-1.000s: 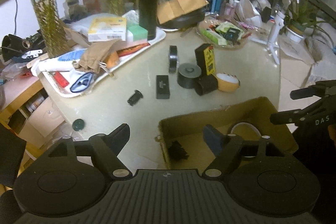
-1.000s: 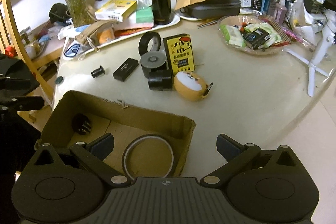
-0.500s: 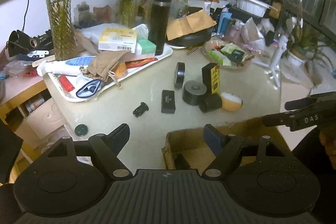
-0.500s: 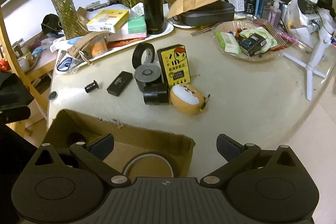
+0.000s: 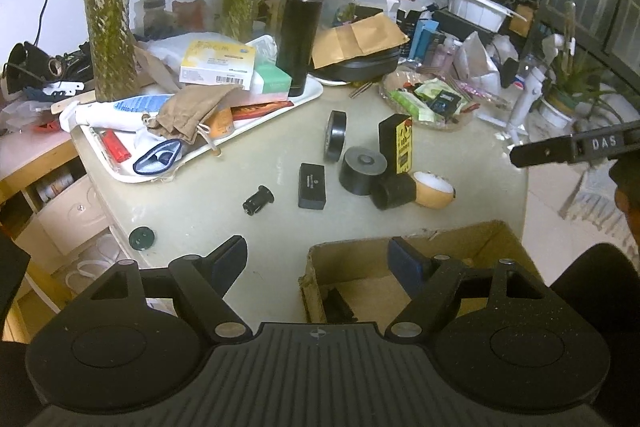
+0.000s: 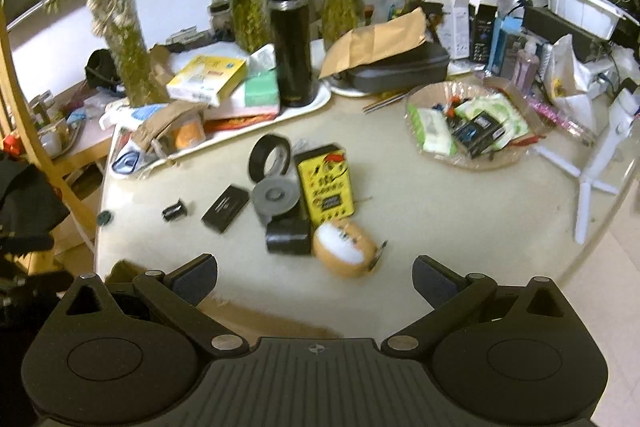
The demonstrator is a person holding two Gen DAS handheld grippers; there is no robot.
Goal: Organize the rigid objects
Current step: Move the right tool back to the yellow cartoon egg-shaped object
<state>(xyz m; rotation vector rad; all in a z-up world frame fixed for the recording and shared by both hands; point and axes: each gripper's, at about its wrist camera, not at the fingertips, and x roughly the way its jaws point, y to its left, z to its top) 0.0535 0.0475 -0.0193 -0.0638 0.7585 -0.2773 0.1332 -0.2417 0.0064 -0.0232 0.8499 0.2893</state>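
A cardboard box (image 5: 492, 239) sits at the table's near edge with a small black part (image 5: 338, 305) inside. Beyond it lie a black flat case (image 5: 311, 185), a small black cylinder (image 5: 258, 200), a black tape roll (image 5: 334, 135), a grey roll (image 5: 362, 169), a yellow-and-black box (image 5: 398, 143), a black cube (image 5: 394, 191) and an orange plush ball (image 5: 434, 189). My left gripper (image 5: 316, 263) is open and empty over the box's left edge. My right gripper (image 6: 314, 281) is open and empty above the box's far rim (image 6: 256, 311), near the ball (image 6: 344, 247).
A white tray (image 5: 308, 95) with boxes, a pouch and a black flask (image 5: 300, 31) stands at the back left. A clear dish of packets (image 5: 428, 103) is at the back right. Plant vases line the rear. A dark cap (image 5: 142, 238) lies near the table's left edge.
Both grippers have pulled back and risen from the box. The tape ring inside the box has dropped out of the right wrist view. Both stay open.
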